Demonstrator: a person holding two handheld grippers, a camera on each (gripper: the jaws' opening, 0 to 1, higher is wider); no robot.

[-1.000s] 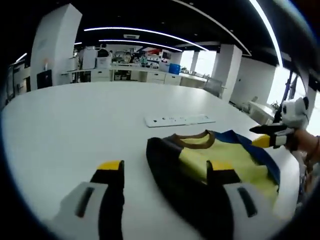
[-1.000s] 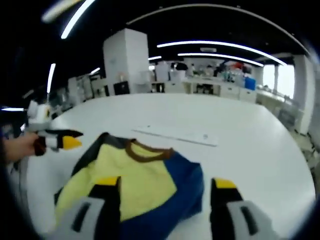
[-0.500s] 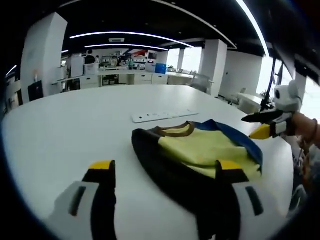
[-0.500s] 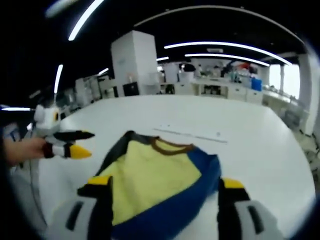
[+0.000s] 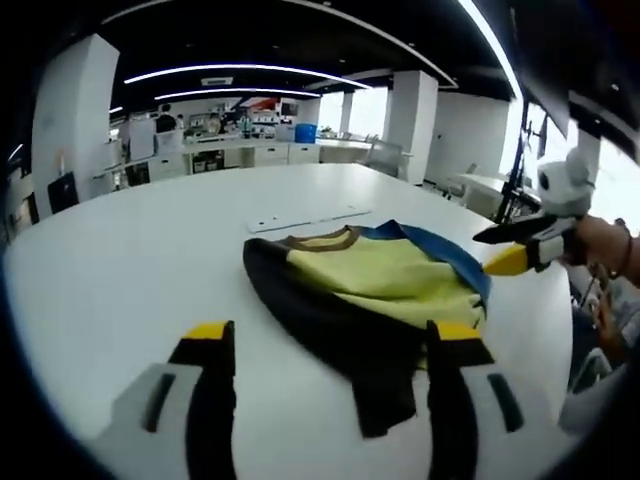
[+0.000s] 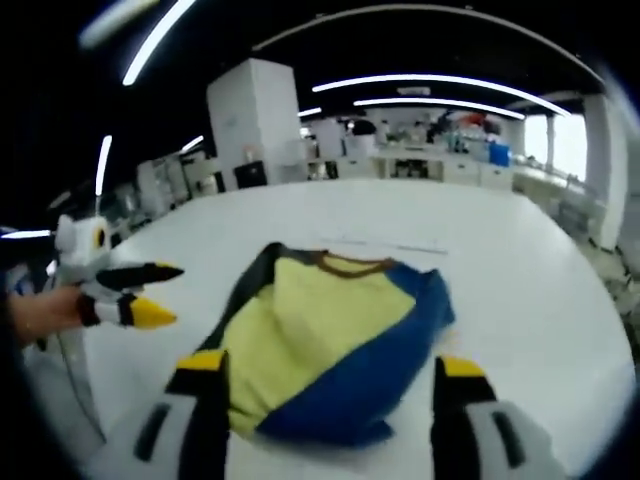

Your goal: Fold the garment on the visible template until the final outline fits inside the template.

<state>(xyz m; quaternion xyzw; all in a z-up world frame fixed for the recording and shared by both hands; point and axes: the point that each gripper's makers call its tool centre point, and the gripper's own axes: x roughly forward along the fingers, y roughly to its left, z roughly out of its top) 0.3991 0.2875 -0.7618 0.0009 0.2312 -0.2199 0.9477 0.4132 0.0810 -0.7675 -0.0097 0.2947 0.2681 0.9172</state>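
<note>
Mid-fold: the garment (image 5: 375,300) lies bunched near the white table's (image 5: 120,260) edge, sides turned in, one dark sleeve trailing. We hold our left gripper (image 5: 325,345) and right gripper (image 6: 325,380) spread and empty; folding remains, and we make out no template outline.

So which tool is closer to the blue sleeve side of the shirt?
Right. The right tool sits by the shirt's blue side; the left tool sits by the black side.

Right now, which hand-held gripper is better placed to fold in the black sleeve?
Probably left. The black sleeve trails just ahead of the open left hand-held gripper; the right hand-held gripper faces the blue side.
</note>
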